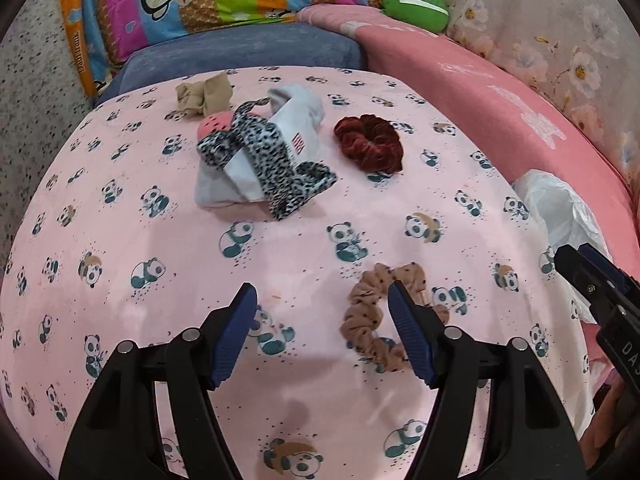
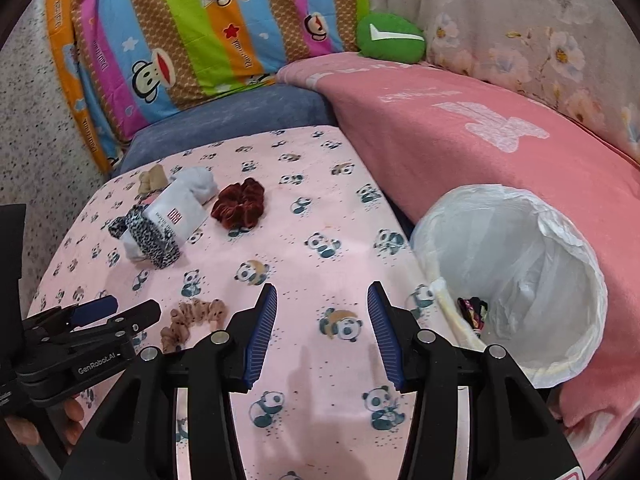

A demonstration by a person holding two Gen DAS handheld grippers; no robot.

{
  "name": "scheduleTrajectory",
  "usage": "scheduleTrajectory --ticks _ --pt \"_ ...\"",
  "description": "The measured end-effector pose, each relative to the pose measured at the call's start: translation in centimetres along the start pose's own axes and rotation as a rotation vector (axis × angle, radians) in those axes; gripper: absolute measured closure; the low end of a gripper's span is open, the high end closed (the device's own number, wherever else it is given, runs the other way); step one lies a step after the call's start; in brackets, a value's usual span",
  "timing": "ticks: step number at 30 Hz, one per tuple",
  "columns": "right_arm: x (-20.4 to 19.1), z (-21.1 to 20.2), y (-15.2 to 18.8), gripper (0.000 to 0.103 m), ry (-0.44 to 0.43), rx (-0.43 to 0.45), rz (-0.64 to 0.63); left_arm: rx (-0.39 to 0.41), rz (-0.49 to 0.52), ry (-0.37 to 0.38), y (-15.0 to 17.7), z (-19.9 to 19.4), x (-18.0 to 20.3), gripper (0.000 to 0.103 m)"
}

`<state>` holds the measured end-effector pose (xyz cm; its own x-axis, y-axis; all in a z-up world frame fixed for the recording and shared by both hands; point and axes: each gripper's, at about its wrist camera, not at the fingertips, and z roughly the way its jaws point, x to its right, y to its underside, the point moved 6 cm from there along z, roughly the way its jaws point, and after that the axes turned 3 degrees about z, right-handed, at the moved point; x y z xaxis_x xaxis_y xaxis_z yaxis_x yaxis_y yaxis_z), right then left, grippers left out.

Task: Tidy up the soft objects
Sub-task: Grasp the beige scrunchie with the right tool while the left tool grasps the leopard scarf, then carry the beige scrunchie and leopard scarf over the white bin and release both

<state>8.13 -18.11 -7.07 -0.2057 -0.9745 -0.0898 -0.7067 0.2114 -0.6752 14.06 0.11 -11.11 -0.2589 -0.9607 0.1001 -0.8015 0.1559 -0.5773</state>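
One dark item lies in the lined bin [image 2: 560,216] at right; the tan scrunchie [image 1: 384,316], maroon scrunchie [image 1: 370,143] and far sock pile [image 1: 256,152] remain; left gripper [image 1: 322,332] and right gripper [image 2: 322,332] both gape, empty

My blue pads [image 1: 236,336] are ribbed rubber on matt black plastic arms with shiny metal pins. Under them lies a smooth cotton sheet [image 1: 120,200]. The near tan scrunchie [image 1: 372,320] looks crinkly cloth, the far red scrunchie [image 1: 370,142] plush velvet. On the right, a thin glossy plastic bag [image 2: 560,248].
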Motion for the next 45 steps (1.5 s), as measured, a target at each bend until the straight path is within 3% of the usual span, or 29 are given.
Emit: scheduleTrajectory --ticks 13,25,27,31,33,35,38,45 --pt "-7.0 3.9 1.9 0.056 -0.079 -0.082 -0.118 0.03 -0.109 -0.059 -0.3 -0.3 -5.9 0.028" --pt "-8.2 7.1 2.9 0.06 -0.082 -0.162 -0.15 0.107 -0.128 -0.073 -5.6 -0.3 -8.1 0.028" --pt "-8.3 7.4 3.1 0.062 -0.084 -0.176 -0.151 0.107 -0.121 -0.068 -6.4 0.2 -8.1 0.036" --pt "-8.5 8.2 3.5 0.082 -0.098 -0.212 -0.152 0.097 -0.106 -0.039 -7.2 1.1 -7.8 0.051" --pt "-8.6 8.3 3.7 0.088 -0.097 -0.216 -0.154 0.086 -0.1 -0.015 -7.2 1.5 -7.4 0.075" --pt "-8.6 8.3 3.7 0.094 -0.102 -0.218 -0.154 0.08 -0.098 0.006 -7.2 1.6 -7.1 0.088" --pt "-8.4 8.1 3.5 0.095 -0.105 -0.211 -0.146 0.095 -0.085 0.015 -7.1 1.0 -6.6 0.096" --pt "-7.1 6.2 1.7 0.095 -0.113 -0.14 -0.099 0.15 -0.048 0.044 -7.3 -2.2 -4.4 0.097"
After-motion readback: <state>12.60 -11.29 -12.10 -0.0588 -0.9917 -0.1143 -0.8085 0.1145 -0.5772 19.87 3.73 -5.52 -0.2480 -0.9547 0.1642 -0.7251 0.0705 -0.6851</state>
